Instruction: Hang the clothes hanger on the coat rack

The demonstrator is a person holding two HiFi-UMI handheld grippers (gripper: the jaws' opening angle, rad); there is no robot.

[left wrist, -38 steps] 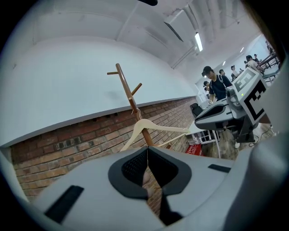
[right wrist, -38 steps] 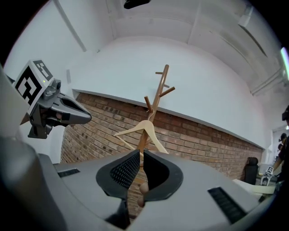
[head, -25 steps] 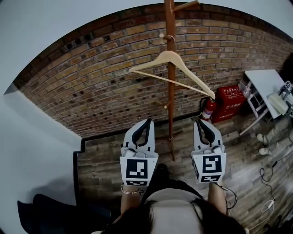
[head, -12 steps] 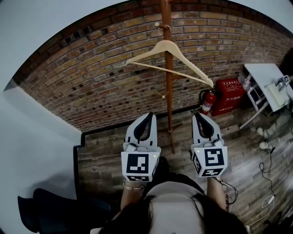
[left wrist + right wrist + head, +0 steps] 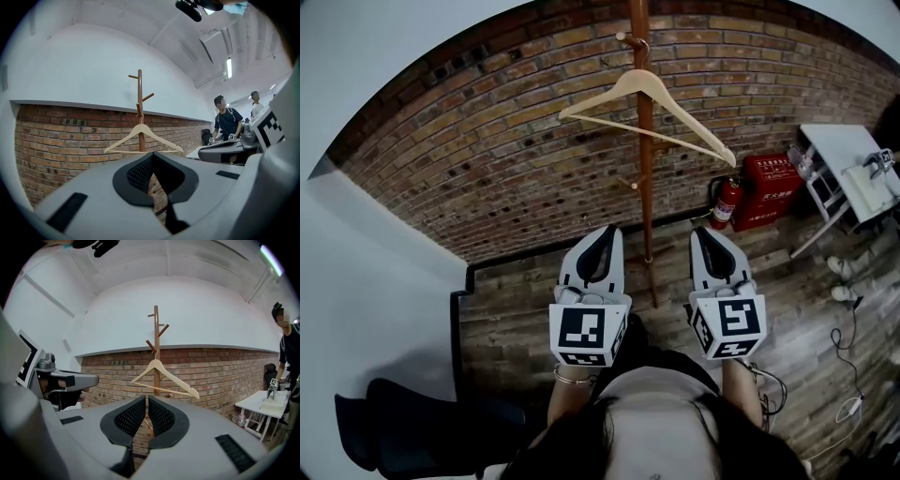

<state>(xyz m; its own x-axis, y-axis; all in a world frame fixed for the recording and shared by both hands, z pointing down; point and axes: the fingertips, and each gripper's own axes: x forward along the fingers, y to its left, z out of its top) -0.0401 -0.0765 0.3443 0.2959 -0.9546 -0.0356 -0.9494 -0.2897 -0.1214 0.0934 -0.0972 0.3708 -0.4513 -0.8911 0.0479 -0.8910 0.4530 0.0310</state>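
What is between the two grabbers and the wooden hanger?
Nothing: both gripper views show only open air from the left gripper and right gripper to the hanger on the coat rack.

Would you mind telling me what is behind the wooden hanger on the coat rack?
Behind the hanger stands the coat rack's pole, then the brick wall. The hanger covers a short stretch of the pole and thin strips of brick.

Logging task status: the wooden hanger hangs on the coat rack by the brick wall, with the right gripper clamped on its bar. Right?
Not the grip. The hanger does hang on the coat rack by the brick wall, but the right gripper is shut on nothing, apart from the hanger; the right gripper view shows it.
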